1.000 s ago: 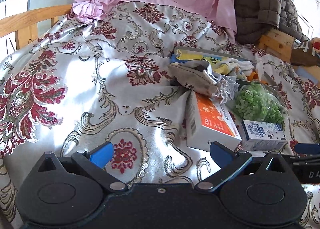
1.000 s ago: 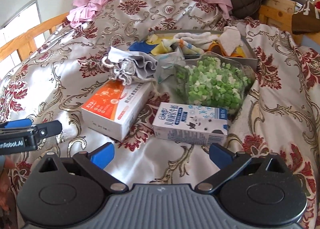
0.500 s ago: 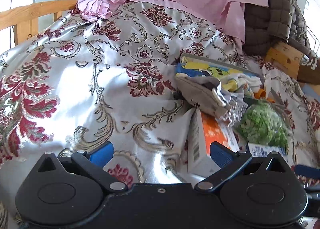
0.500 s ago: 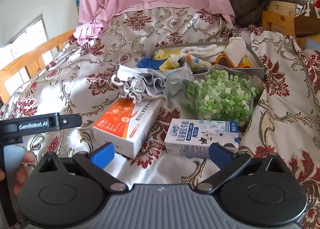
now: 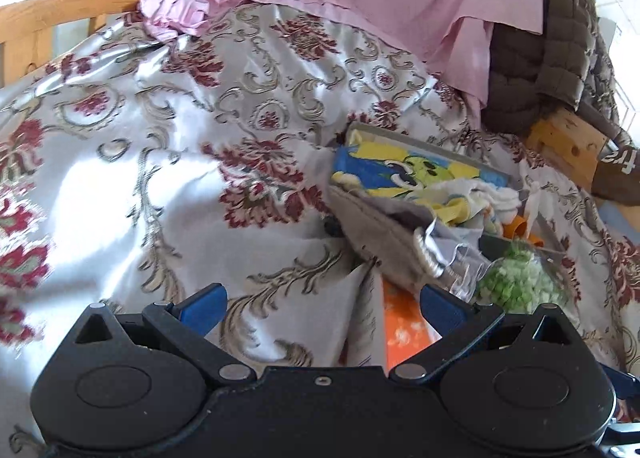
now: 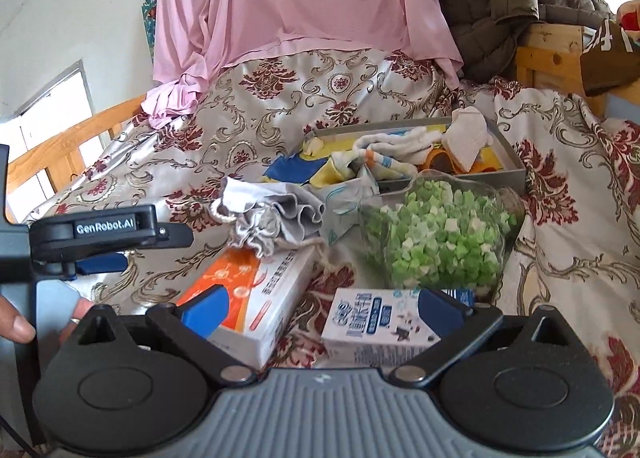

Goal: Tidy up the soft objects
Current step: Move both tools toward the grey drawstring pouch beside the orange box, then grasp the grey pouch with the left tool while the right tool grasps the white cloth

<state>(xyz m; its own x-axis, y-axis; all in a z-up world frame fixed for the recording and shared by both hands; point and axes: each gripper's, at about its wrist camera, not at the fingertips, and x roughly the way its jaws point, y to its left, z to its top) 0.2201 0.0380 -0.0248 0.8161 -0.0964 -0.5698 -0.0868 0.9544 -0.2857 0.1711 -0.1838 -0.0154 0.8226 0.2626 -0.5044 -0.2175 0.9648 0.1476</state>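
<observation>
Lying on the bed, the grey pouch (image 6: 272, 222) rests partly on the near orange box (image 6: 248, 298), just left of the bag of green bits (image 6: 440, 234) and near the sock tray (image 6: 516, 174). Both tools, left (image 5: 320, 302) and right (image 6: 320, 306), hover spread wide, holding nothing.

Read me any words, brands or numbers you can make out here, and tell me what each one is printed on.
"GenRobot.AI": on the left tongs' black body.
Orange and white box: print too small to read.
Blue and white carton: large characters, not legible.
Brown cloth: white letters cut off and unreadable.
</observation>
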